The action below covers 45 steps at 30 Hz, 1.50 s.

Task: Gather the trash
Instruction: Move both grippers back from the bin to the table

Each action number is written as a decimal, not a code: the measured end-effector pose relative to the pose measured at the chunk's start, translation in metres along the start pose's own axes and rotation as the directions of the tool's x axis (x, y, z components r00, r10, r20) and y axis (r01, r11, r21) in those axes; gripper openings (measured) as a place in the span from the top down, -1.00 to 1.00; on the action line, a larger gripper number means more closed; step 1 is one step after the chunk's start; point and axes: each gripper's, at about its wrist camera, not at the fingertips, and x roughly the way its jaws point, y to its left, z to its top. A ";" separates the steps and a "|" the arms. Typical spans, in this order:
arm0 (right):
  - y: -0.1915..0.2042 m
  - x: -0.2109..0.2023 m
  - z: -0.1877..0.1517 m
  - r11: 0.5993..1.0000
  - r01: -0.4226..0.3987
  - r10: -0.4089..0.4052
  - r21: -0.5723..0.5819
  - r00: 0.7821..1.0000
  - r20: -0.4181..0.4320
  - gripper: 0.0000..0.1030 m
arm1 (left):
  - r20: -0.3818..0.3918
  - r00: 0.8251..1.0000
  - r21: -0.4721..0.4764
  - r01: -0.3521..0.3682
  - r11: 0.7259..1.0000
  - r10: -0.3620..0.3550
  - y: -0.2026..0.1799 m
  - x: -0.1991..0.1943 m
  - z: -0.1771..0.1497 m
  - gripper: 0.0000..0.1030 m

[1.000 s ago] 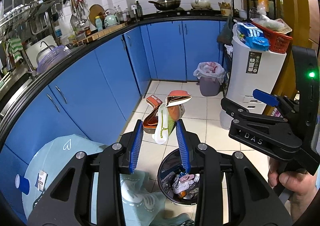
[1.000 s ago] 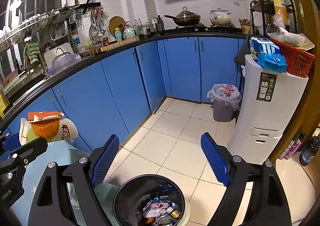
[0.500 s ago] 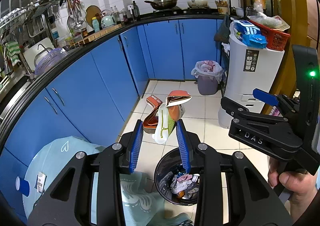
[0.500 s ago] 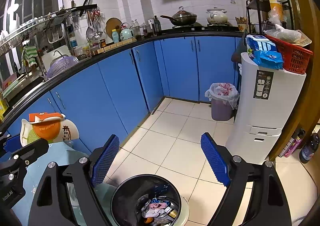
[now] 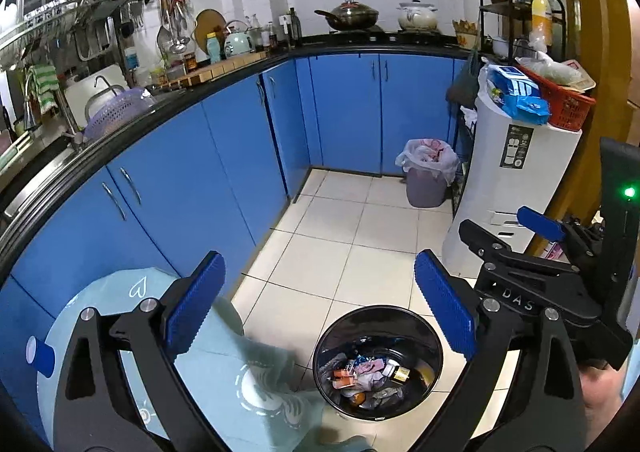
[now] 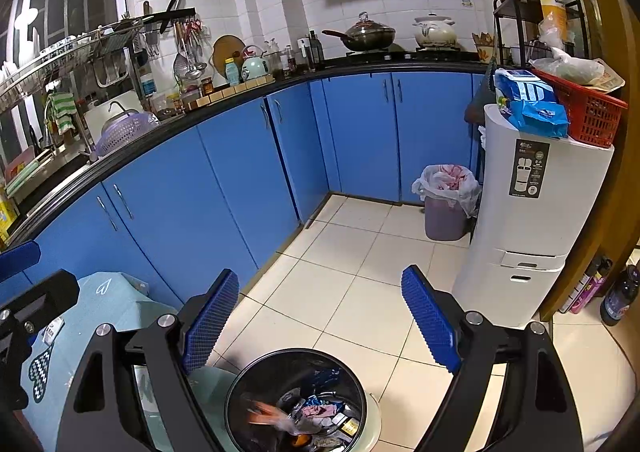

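Both tongs hang over the black bin (image 5: 378,362) on the tiled floor (image 5: 340,252). The left gripper (image 5: 320,308) has its blue pads spread wide with nothing between them. The right gripper (image 6: 320,322) is spread just as wide and also holds nothing. Inside the bin lies a heap of trash (image 5: 366,372): wrappers, a small dark bottle and crumpled scraps; in the right wrist view an orange blur (image 6: 266,414) shows just inside the rim, too smeared to name.

Beside the bin on its left is a table with a pale blue cloth (image 5: 132,316), bearing a blue cup (image 5: 40,356) near its edge. Blue cabinets (image 5: 240,156) curve behind it under a black counter crowded with a kettle (image 5: 238,42), a wok (image 5: 348,14) and a pot (image 5: 418,10). Farther off, a second bin with a white bag (image 5: 427,176) stands next to a tall white appliance (image 5: 516,188), which carries a red basket (image 5: 560,100) and blue packets (image 5: 520,94).
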 end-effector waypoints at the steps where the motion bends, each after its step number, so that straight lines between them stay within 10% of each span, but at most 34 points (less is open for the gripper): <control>1: 0.003 0.000 0.000 1.000 -0.001 0.001 -0.003 1.000 -0.001 -0.58 | -0.001 1.000 -0.004 -0.003 1.000 0.003 0.002 0.000 -0.001 -0.83; 18: 0.115 0.006 -0.003 0.983 -0.118 0.113 -0.140 0.993 -0.041 -0.58 | -0.019 0.987 -0.169 -0.159 0.973 0.158 0.122 -0.027 -0.036 -0.83; 45: 0.374 0.006 -0.046 0.841 -0.359 0.333 -0.405 0.933 -0.135 -0.58 | -0.092 0.922 -0.455 -0.374 0.808 0.375 0.354 -0.107 -0.151 -0.83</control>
